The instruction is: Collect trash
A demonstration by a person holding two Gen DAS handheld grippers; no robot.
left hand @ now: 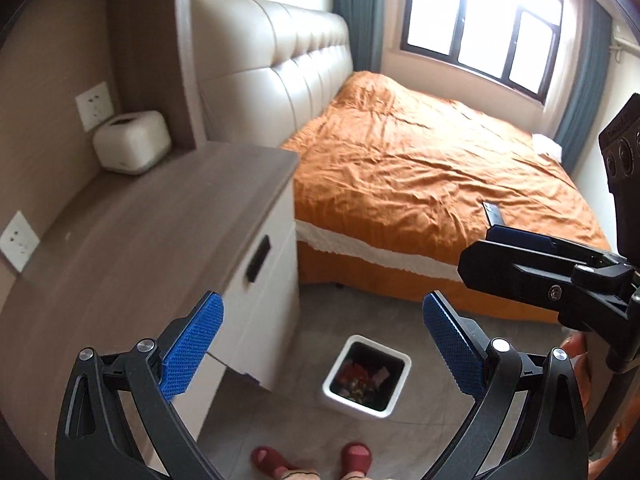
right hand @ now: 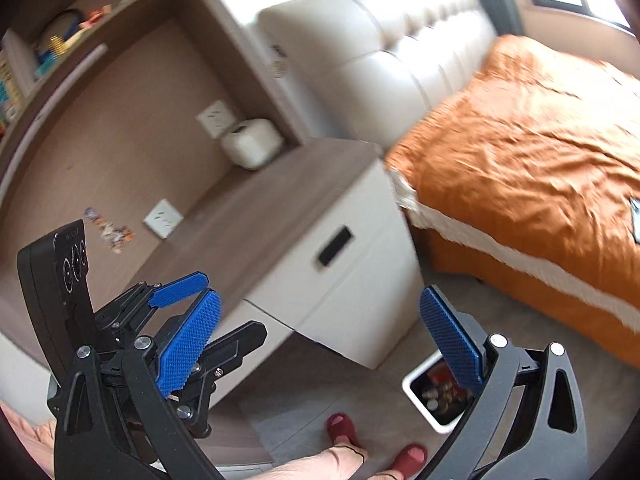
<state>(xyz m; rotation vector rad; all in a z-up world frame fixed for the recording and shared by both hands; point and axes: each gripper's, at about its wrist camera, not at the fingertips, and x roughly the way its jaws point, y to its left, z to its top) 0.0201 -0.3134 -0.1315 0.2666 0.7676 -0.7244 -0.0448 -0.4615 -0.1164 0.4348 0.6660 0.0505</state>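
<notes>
The bed point(left hand: 420, 168), under a rumpled orange cover, is filling most of the room beneath a bright window point(left hand: 484, 24), with a padded cream headboard point(left hand: 272, 68) running along the wall. Beside it, a white bedside cabinet is carrying a wood-grain tabletop point(left hand: 160, 220); that surface is looking bare apart from a white tissue box point(left hand: 132, 142) sitting at the back near a wall socket point(left hand: 94, 106).

On the grey tile floor point(left hand: 288, 408), the white square trash bin point(left hand: 366, 376) is standing just in front of the cabinet and near the person's red slippers point(left hand: 356, 456). It is already holding a mix of colourful scraps, so the collecting appears well advanced; no loose rubbish is showing on the tabletop or floor. A dark flat thing on the bed, perhaps a remote point(left hand: 493, 213), may not count as trash.

The left gripper point(left hand: 322, 350) is hovering above the bin with its jaws spread wide and holding nothing. The right gripper point(right hand: 320, 344) is likewise spread and empty, to the right of the left one.
</notes>
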